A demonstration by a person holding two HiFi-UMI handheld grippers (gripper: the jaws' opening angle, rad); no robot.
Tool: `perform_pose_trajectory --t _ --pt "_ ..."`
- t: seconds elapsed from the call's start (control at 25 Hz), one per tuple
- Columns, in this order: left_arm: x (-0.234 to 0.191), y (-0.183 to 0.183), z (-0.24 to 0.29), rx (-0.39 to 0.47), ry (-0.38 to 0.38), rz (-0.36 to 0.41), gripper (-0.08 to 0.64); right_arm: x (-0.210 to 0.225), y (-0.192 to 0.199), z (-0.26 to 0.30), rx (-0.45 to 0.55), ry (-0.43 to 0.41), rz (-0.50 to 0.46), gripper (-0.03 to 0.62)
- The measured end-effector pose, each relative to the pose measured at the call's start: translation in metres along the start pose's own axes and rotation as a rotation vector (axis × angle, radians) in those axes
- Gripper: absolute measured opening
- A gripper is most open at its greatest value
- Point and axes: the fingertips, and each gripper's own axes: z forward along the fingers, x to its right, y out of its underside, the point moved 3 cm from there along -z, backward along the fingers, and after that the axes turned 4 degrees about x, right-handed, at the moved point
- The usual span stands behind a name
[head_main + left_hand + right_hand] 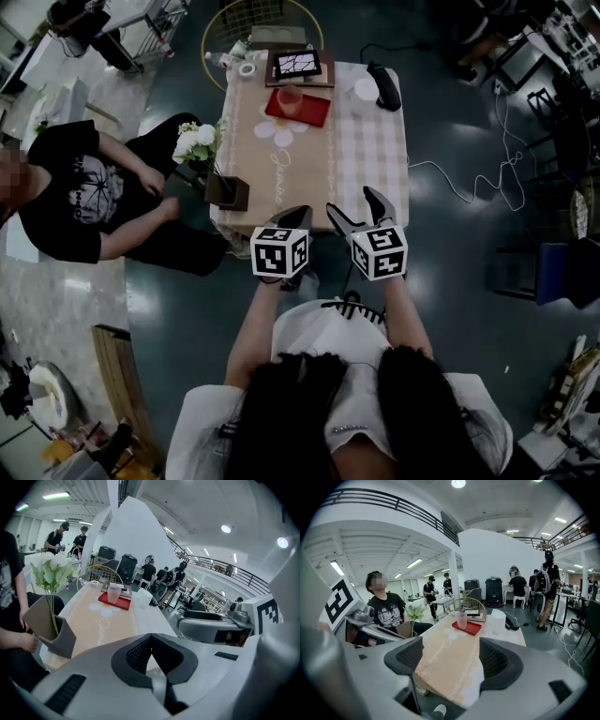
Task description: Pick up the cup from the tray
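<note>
A translucent cup (pixel 290 97) stands upright on a red tray (pixel 314 111) at the far end of a table (pixel 370 150) with a tan runner. Both grippers hover short of the table's near edge, far from the cup. My left gripper (pixel 298 221) is shut with nothing in it; in its own view the left gripper (pixel 151 639) shows its pads meeting, with the cup (pixel 114 593) and tray (pixel 121 603) well ahead. My right gripper (pixel 354 208) is open and empty; in its own view the right gripper (pixel 452 658) frames the runner, with the cup (pixel 462 619) on the tray (pixel 471 628) beyond.
A dark box vase (pixel 225 189) with white flowers (pixel 197 141) stands at the table's near left corner. A person in a black shirt (pixel 80 202) sits to the left. Behind the tray lie a tablet (pixel 297 64), a tape roll (pixel 247 68) and a black device (pixel 384 84). A cable (pixel 469 187) runs across the floor at right.
</note>
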Motion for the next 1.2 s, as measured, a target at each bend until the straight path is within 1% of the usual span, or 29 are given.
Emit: perform_pose_trajectory --t 0.2,0.4,0.6,0.72,1.0,1.2 --pt "-0.025 -0.023 0.013 -0.007 0.006 0.001 0.005 -0.003 -0.019 0.029 0.015 -0.005 -0.018 0.379" --pt "-0.047 -0.043 0.019 -0.002 0.009 0.008 0.005 -0.004 -0.032 0.052 0.022 0.017 -0.019 0.388" --pt "-0.069 -0.056 0.022 -0.013 -0.029 -0.013 0.005 -0.007 -0.046 0.069 0.028 0.028 -0.023 0.391" --pt "-0.079 -0.065 0.023 -0.001 -0.045 -0.024 0.005 -0.006 -0.057 0.079 0.042 0.03 -0.032 0.391" --pt "-0.097 -0.078 0.035 0.006 -0.064 -0.047 0.005 -0.002 -0.069 0.113 0.038 0.014 -0.059 0.405" --pt "-0.111 -0.089 0.05 0.005 -0.092 -0.062 0.005 0.004 -0.076 0.141 0.036 -0.012 -0.054 0.414"
